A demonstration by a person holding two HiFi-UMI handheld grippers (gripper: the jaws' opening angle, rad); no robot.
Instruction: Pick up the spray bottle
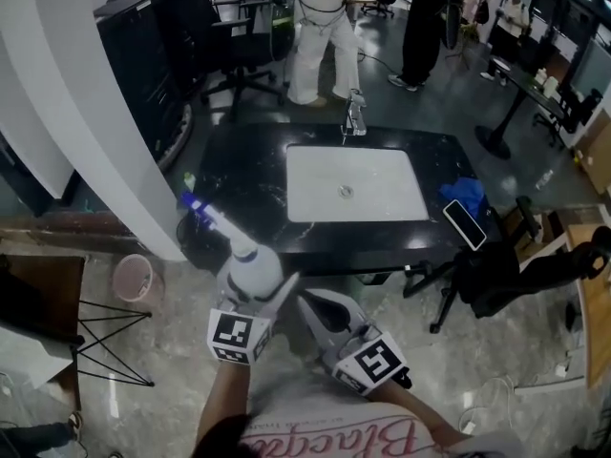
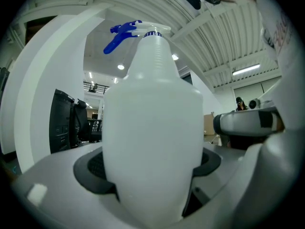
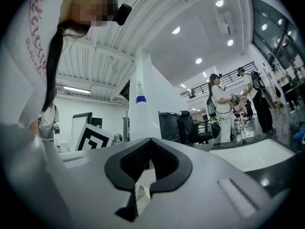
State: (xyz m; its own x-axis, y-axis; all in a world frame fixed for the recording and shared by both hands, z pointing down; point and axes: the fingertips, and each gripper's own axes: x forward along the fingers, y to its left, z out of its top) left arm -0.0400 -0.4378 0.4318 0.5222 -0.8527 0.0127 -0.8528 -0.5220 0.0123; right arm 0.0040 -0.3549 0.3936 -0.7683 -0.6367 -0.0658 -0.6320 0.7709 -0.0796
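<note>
Left gripper (image 1: 258, 292) clamps the spray bottle (image 2: 152, 128) low on its body, in the air just short of the black counter (image 1: 239, 175). Right gripper (image 1: 310, 303) is closed and empty beside it. Risk: smooth, top-heavy bottle tips or slips from the low grip.

One spray bottle (image 1: 250, 263); one left claw (image 1: 254, 282), one right claw (image 1: 307, 301). One worktop (image 1: 243, 179): one sink (image 1: 320, 175), one faucet (image 1: 355, 117), one phone (image 1: 465, 224), one blue cloth (image 1: 466, 193).

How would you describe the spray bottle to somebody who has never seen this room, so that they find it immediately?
Find the black counter with the white sink. Before its left corner, nearer the camera, the left gripper clamps the spray bottle. It is the only white bottle there, with a blue trigger head.
</note>
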